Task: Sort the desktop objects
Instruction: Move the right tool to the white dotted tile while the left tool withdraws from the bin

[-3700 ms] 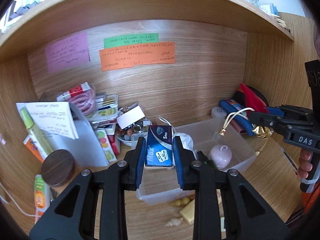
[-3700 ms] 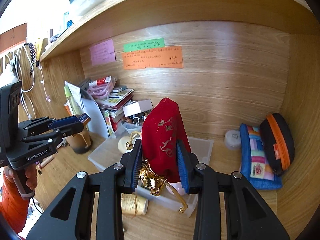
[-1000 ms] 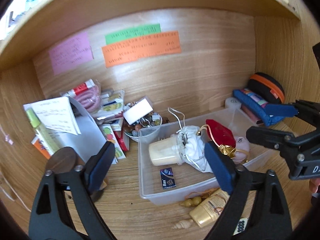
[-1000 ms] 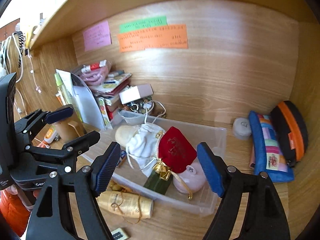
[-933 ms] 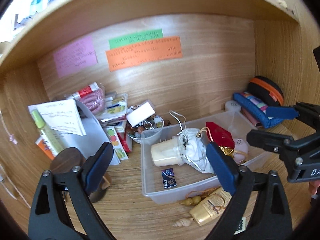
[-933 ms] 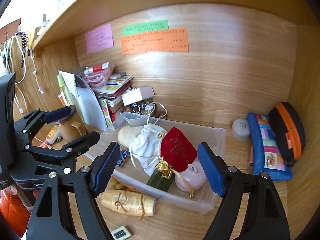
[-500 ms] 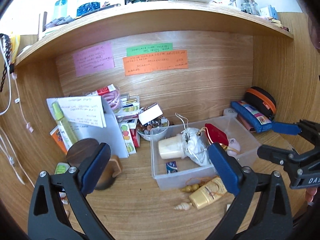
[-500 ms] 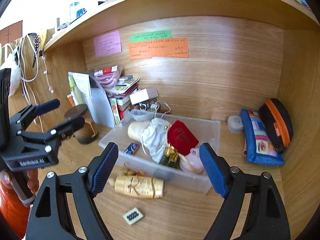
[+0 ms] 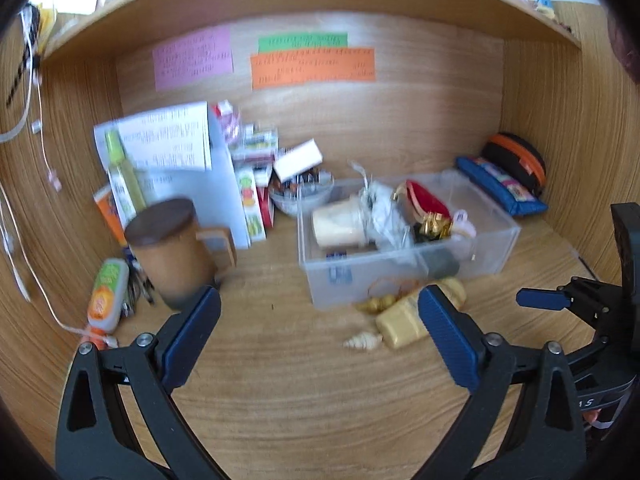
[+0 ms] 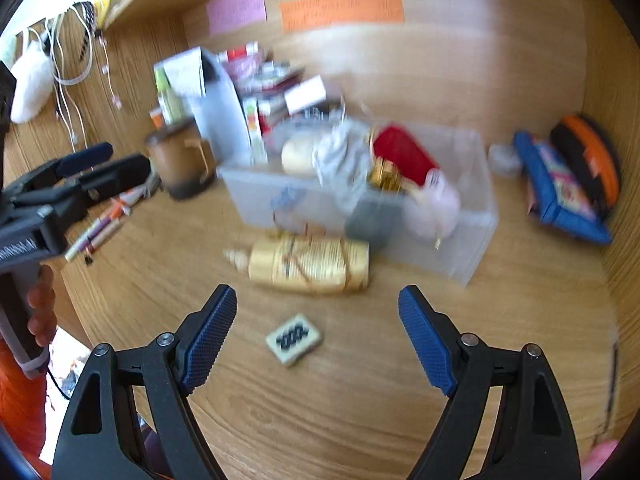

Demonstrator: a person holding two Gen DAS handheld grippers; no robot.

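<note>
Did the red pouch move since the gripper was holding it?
Yes. The red pouch went down into the clear bin, beside the white bag.

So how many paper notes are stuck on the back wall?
3: a pink note at left, a green note to its right, and an orange note directly below the green one.
</note>
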